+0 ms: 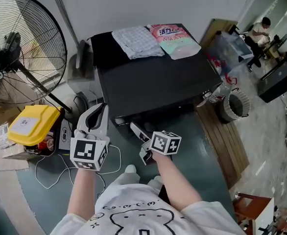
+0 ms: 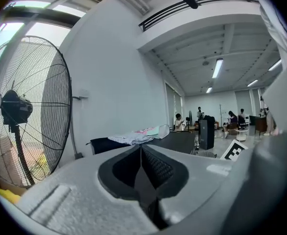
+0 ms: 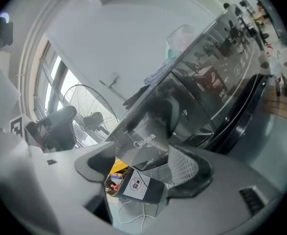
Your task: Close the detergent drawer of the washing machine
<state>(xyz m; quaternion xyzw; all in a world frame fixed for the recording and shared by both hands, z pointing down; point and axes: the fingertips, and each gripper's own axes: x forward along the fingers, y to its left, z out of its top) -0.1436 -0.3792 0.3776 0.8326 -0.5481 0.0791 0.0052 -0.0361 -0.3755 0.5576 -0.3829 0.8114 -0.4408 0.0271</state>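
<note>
From above, the black washing machine [image 1: 153,82] stands in front of me. Its detergent drawer [image 1: 120,121] juts out a little at the front left corner. In the right gripper view the drawer's grey front panel [image 3: 143,140] with a brand name lies between and just beyond the spread fingers of my right gripper [image 3: 143,169], which is open. Whether a finger touches the panel I cannot tell. The right gripper [image 1: 136,142] is turned sideways just below the machine's front. My left gripper [image 1: 102,110] hangs left of the drawer, shut [image 2: 141,168] on nothing.
A folded cloth [image 1: 136,40] and a pink detergent bag [image 1: 175,40] lie on the machine's top. A big floor fan [image 1: 21,48] stands at the left. A yellow container [image 1: 33,124], a dark labelled box [image 1: 65,133] and cables [image 1: 50,175] lie on the floor. A basket [image 1: 234,106] stands at the right.
</note>
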